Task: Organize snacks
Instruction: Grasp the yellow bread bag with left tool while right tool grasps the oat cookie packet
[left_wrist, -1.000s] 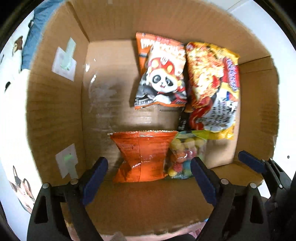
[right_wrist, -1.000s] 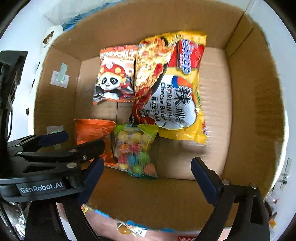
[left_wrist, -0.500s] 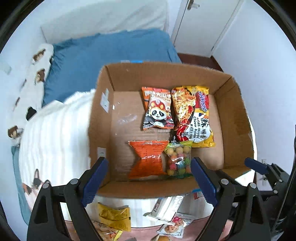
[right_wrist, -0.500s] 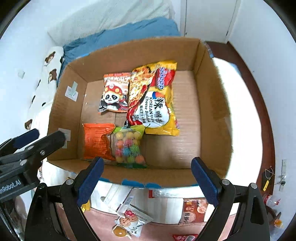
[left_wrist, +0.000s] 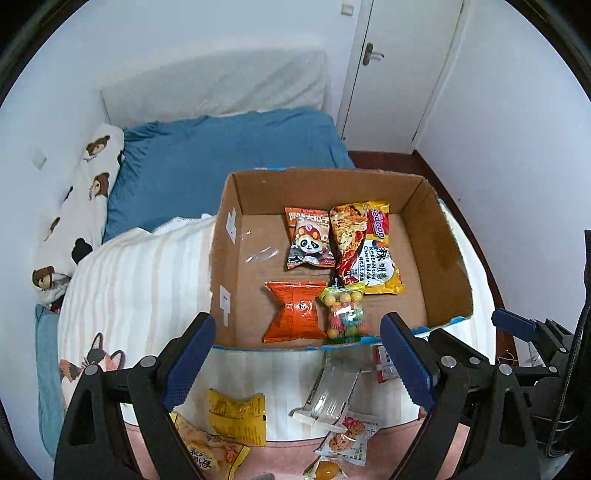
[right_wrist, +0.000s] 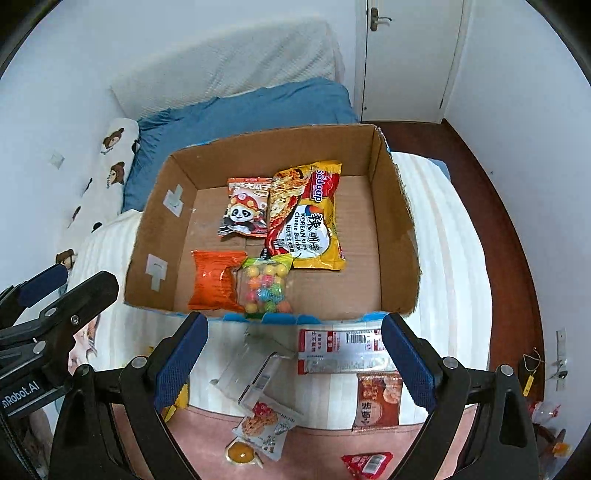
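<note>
My left gripper (left_wrist: 295, 354) and right gripper (right_wrist: 291, 354) both stand wide apart and empty above the near wall of the cardboard box (right_wrist: 147, 236). Inside the box, the orange packet (right_wrist: 216, 282) and candy-ball bag (right_wrist: 267, 290) lie side by side against that wall. Behind them lie the panda packet (right_wrist: 245, 212) and yellow noodle pack (right_wrist: 310, 218), which overlaps the candy bag's top edge.
</note>
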